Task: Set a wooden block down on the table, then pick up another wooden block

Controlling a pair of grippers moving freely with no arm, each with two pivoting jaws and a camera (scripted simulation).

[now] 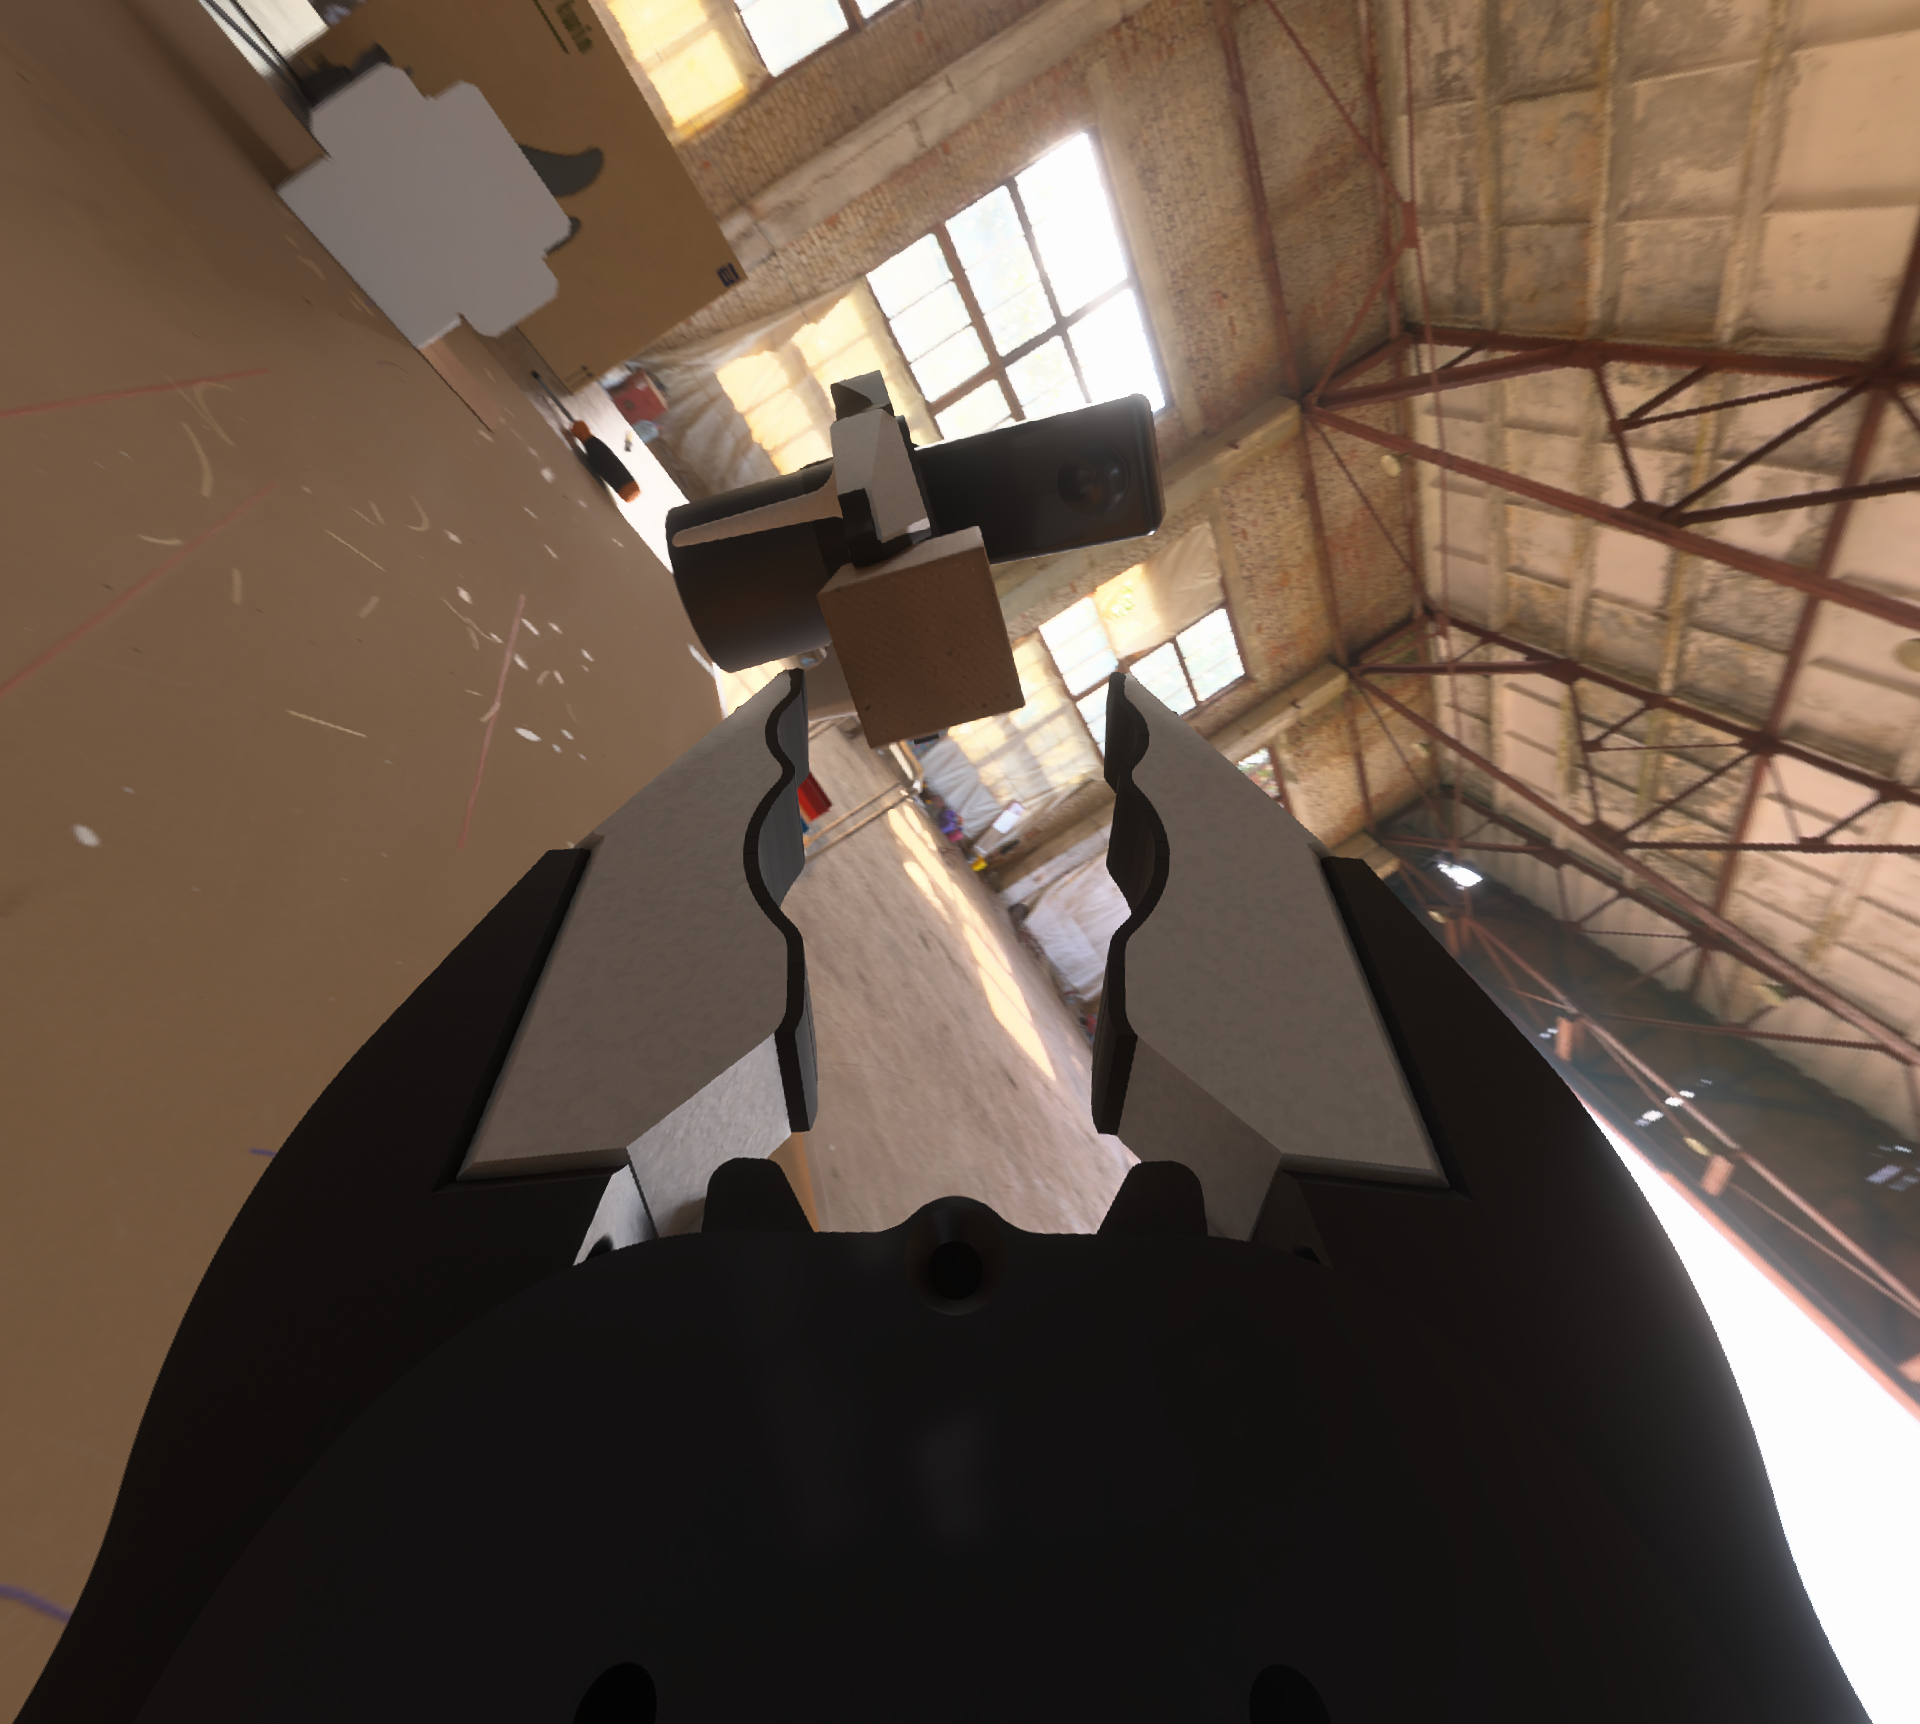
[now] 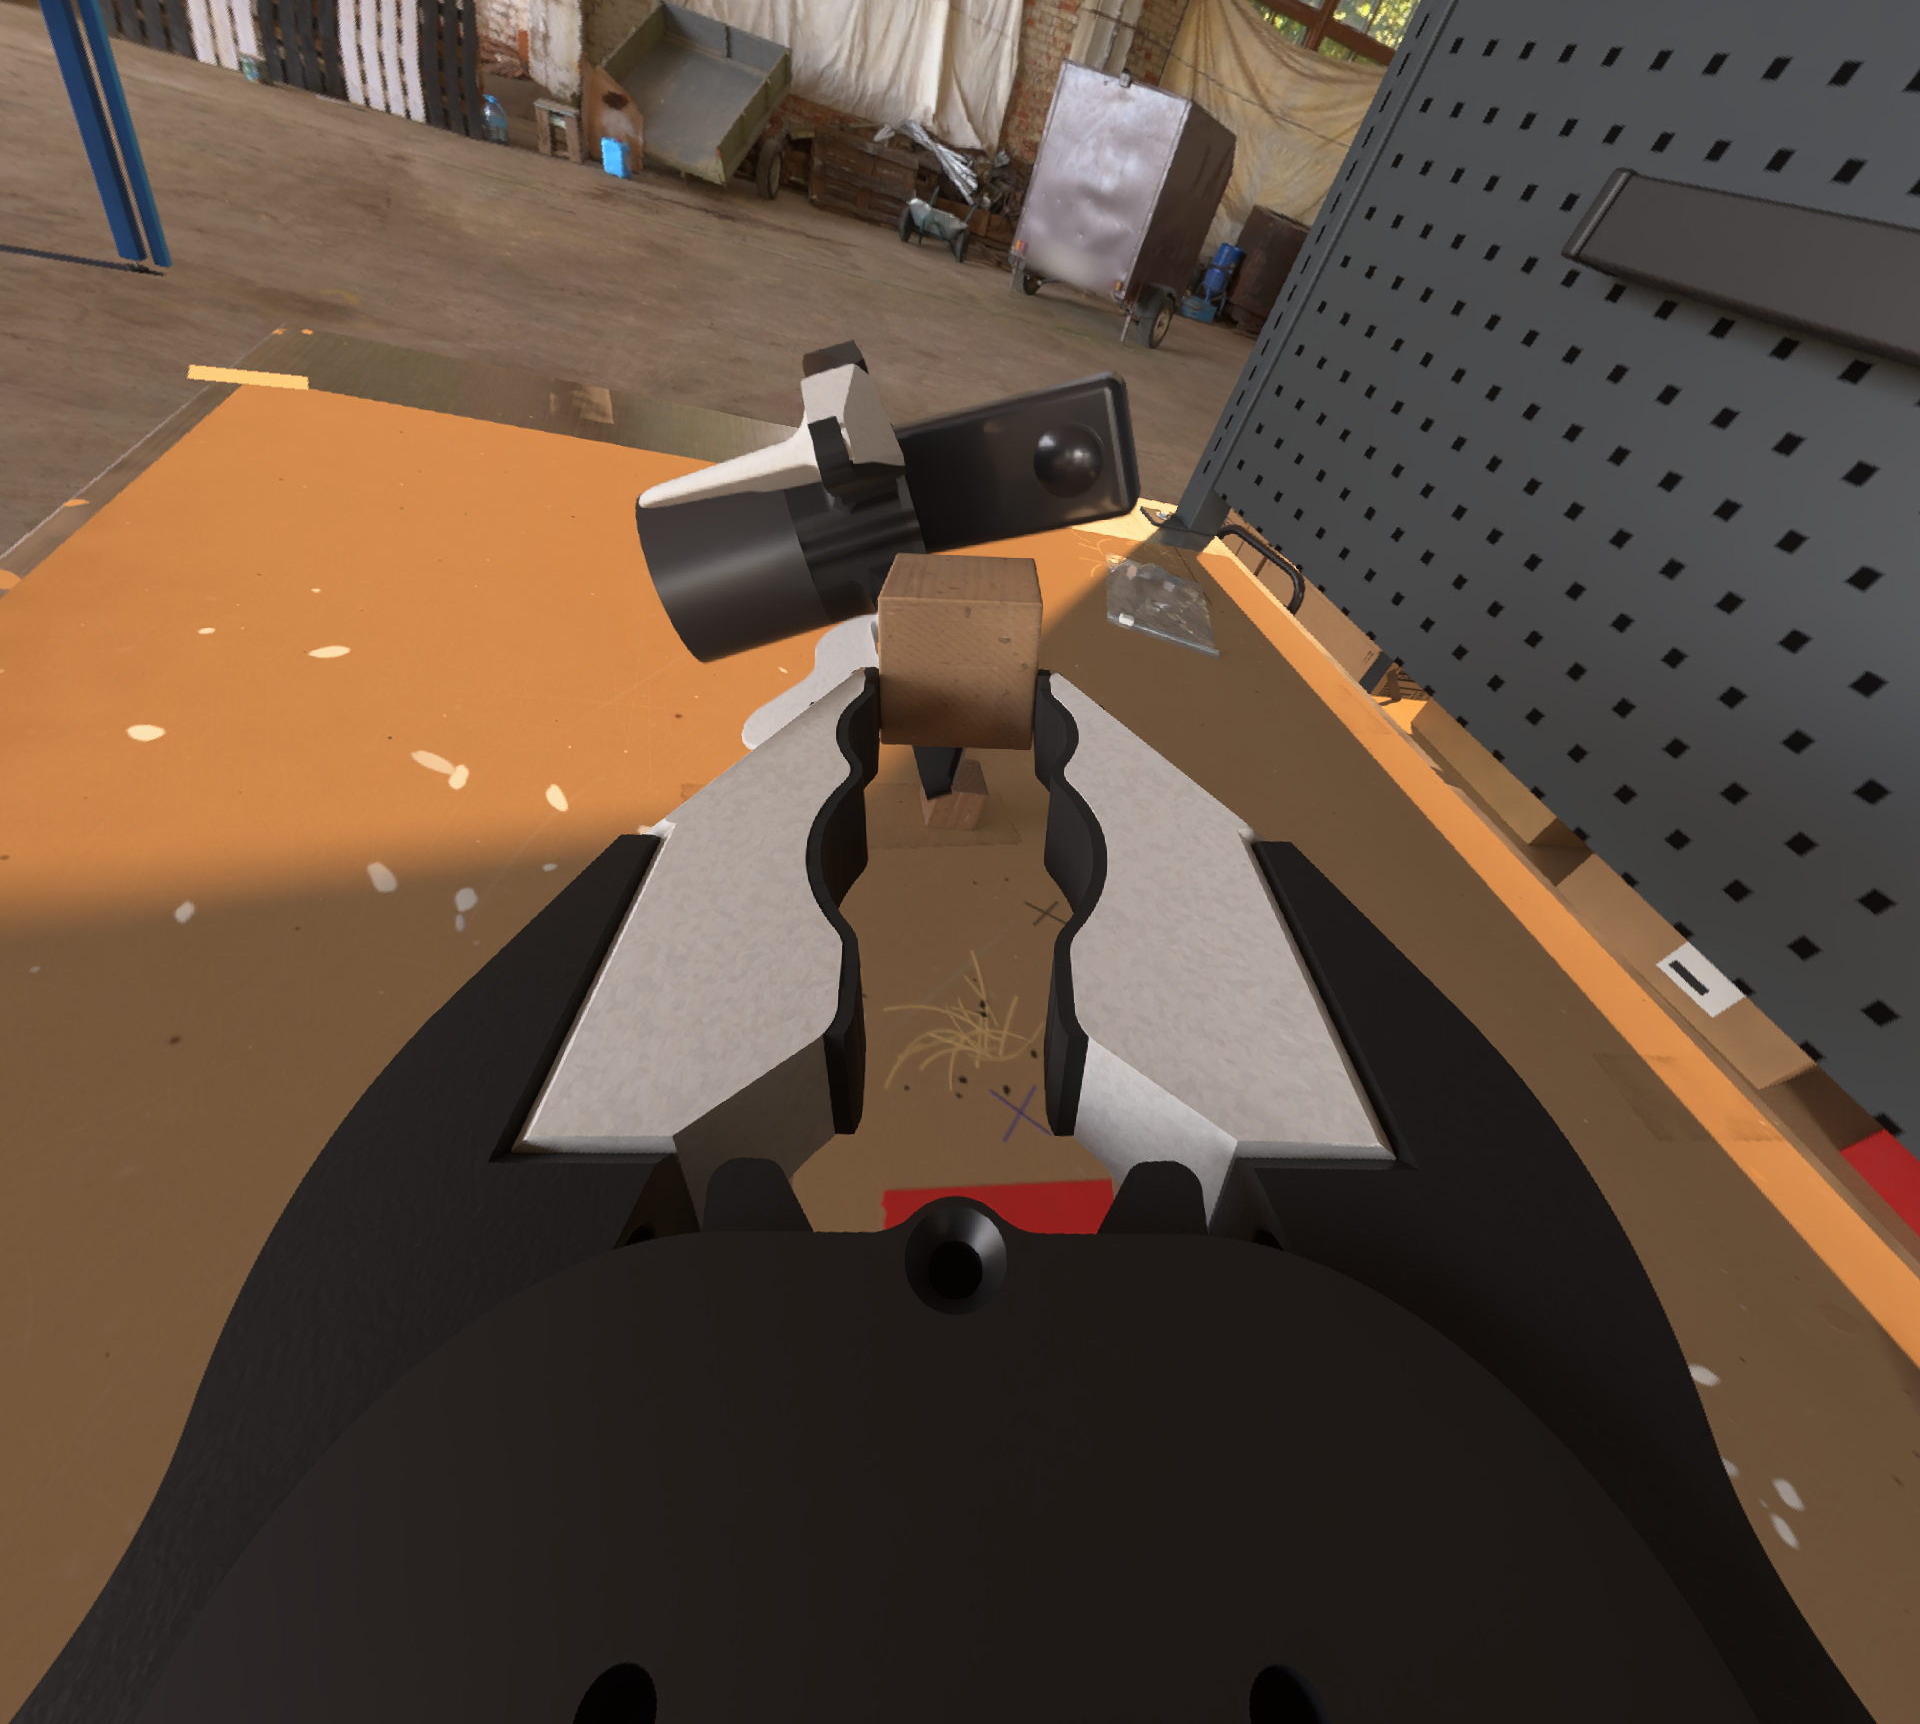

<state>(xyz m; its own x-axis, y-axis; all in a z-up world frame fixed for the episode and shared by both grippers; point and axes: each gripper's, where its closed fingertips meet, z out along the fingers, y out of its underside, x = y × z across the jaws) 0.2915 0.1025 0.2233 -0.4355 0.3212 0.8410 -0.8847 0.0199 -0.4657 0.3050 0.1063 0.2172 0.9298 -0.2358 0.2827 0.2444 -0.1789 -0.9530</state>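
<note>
In the right wrist view my right gripper (image 2: 956, 687) is shut on a light wooden block (image 2: 958, 651), pinched at the fingertips and held above the table (image 2: 312, 583). A second, smaller-looking wooden block (image 2: 961, 810) lies on the table beneath it, partly hidden. The left gripper's body (image 2: 769, 562) hangs just beyond the held block, facing me. In the left wrist view my left gripper (image 1: 956, 687) is open and empty. The held block (image 1: 920, 646) sits just past its fingertips, with the right gripper's body (image 1: 758, 583) behind it.
A dark grey pegboard panel (image 2: 1610, 531) stands along the table's right side, with wooden strips at its foot. A small clear bag (image 2: 1158, 609) lies near its corner. A cardboard box (image 1: 582, 147) and a white box (image 1: 426, 220) stand at the table's far end.
</note>
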